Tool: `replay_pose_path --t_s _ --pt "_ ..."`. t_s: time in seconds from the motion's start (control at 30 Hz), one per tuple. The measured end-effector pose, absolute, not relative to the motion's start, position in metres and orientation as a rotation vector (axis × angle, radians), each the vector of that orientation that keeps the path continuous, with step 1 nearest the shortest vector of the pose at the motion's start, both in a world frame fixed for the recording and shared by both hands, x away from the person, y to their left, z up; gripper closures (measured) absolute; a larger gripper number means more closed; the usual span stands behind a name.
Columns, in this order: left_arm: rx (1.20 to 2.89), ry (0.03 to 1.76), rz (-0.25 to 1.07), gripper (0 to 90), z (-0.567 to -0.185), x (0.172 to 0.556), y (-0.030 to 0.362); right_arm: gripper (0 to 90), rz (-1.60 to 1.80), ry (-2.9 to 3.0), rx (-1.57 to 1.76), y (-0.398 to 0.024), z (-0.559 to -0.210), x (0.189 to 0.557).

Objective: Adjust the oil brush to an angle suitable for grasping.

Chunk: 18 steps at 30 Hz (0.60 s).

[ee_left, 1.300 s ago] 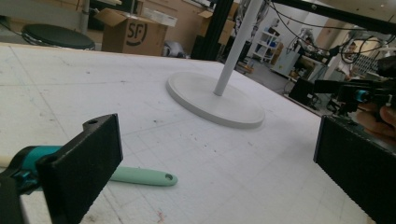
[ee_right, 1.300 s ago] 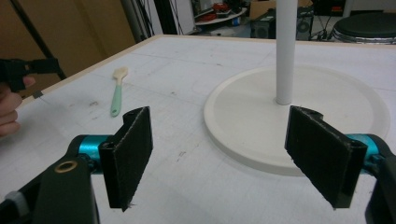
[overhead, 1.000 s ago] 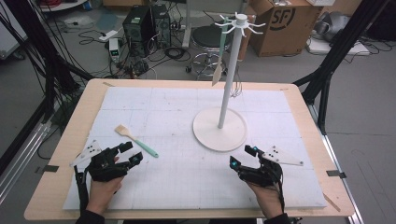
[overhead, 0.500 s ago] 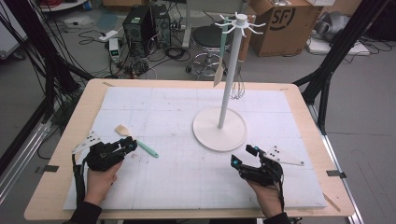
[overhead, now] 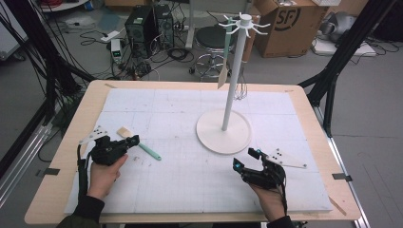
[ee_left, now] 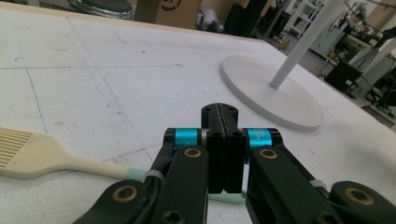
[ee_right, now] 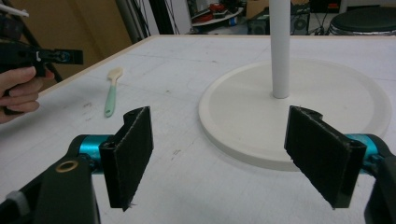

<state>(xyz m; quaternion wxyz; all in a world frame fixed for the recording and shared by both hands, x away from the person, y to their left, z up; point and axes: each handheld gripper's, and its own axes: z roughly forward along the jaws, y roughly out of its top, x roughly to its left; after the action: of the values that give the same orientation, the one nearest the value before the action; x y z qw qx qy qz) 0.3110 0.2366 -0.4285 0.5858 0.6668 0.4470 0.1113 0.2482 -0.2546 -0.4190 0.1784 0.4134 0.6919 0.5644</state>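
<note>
A spatula [overhead: 140, 144] with a cream head and a mint handle lies on the white mat, left of centre. My left gripper [overhead: 134, 140] hovers over its neck. Its jaws have just been closing and now stand shut with nothing between them. In the left gripper view the closed tips [ee_left: 223, 110] sit above the spatula [ee_left: 42, 154], whose handle runs under them. My right gripper [overhead: 246, 159] rests near the front right, open and holding nothing. In the right gripper view its pads [ee_right: 133, 149] frame the base of the white stand [ee_right: 299, 107].
The white stand [overhead: 223, 132] has a round base and a tall pole [overhead: 234, 80] with hooks on top. A spatula [overhead: 223, 71] and a whisk [overhead: 242, 88] hang from it. Chairs, boxes and cables lie beyond the table's far edge [overhead: 199, 84].
My left gripper has moved forward, away from the person, over the spatula, and its jaws have gone from open to shut. The right gripper has stayed in place.
</note>
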Motion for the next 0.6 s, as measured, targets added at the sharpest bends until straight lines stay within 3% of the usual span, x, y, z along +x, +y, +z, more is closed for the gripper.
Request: replay_pose_path --t_s 0.6 --pt "1.582 1.192 0.097 90.0 -0.456 0.346 0.251 23.3 1.583 1.946 1.18 -0.253 -0.42 0.248"
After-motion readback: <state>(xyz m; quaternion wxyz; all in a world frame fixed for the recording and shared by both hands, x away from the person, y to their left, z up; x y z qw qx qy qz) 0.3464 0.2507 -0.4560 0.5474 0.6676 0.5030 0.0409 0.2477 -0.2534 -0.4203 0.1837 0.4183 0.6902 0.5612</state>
